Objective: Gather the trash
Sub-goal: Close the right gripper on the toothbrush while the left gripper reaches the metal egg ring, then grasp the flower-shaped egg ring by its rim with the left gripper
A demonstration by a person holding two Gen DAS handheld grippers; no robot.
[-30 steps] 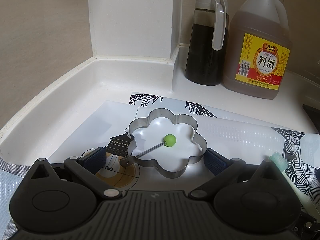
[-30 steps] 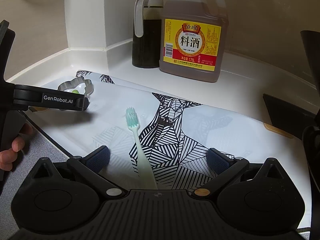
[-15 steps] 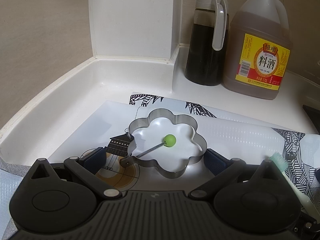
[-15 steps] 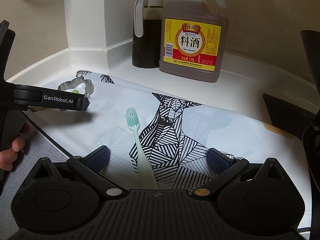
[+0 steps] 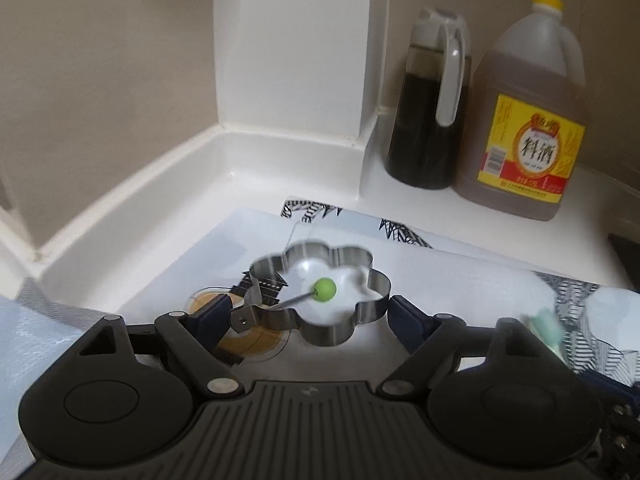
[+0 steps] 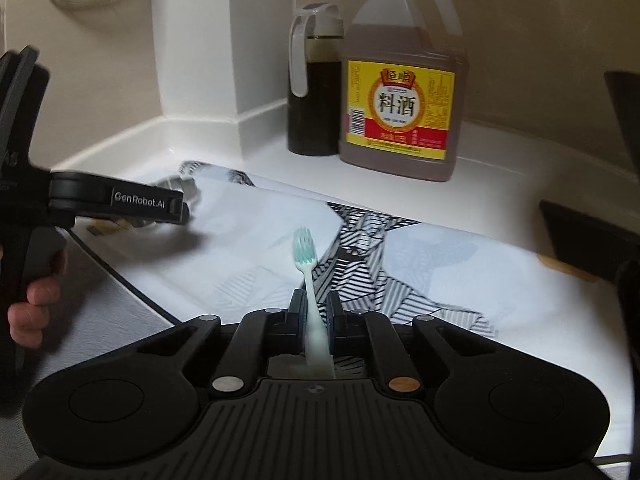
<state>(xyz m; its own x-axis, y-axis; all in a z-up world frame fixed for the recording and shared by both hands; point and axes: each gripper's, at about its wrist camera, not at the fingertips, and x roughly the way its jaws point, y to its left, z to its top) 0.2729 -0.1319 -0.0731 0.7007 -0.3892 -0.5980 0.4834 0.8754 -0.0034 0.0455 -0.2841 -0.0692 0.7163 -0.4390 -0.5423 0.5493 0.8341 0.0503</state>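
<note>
Left wrist view:
- The left gripper [image 5: 308, 314] has its jaws closing, one pad on each side of the metal flower-shaped ring [image 5: 320, 292].
- The pads sit against or just beside the ring's outer wall; whether they press on it cannot be told.
- The ring is in front of the camera, over the printed mat [image 5: 460, 280] on the white bench [image 5: 160, 224]. A thin rod with a green ball [image 5: 324, 289] reaches into the ring's middle.
- A dark bottle [image 5: 430, 112] and a jug [image 5: 528, 120] with a yellow label stand side by side at the back, against the wall.
- The toothbrush [image 5: 546, 326] shows as a blurred green patch at the right edge of the mat.

Right wrist view:
- The right gripper [image 6: 314, 320] has its jaws closing, drawn in on the toothbrush [image 6: 308, 268] handle, with a pad at each side of it.
- The brush head points away from the camera, over the mat [image 6: 440, 264].
- The left gripper [image 6: 176, 210] enters from the left, held by a hand [image 6: 36, 300], and hides most of the ring [image 6: 176, 184].
- The bottle [image 6: 314, 92] and the jug [image 6: 402, 92] stand behind the mat on the bench [image 6: 520, 192].
</note>
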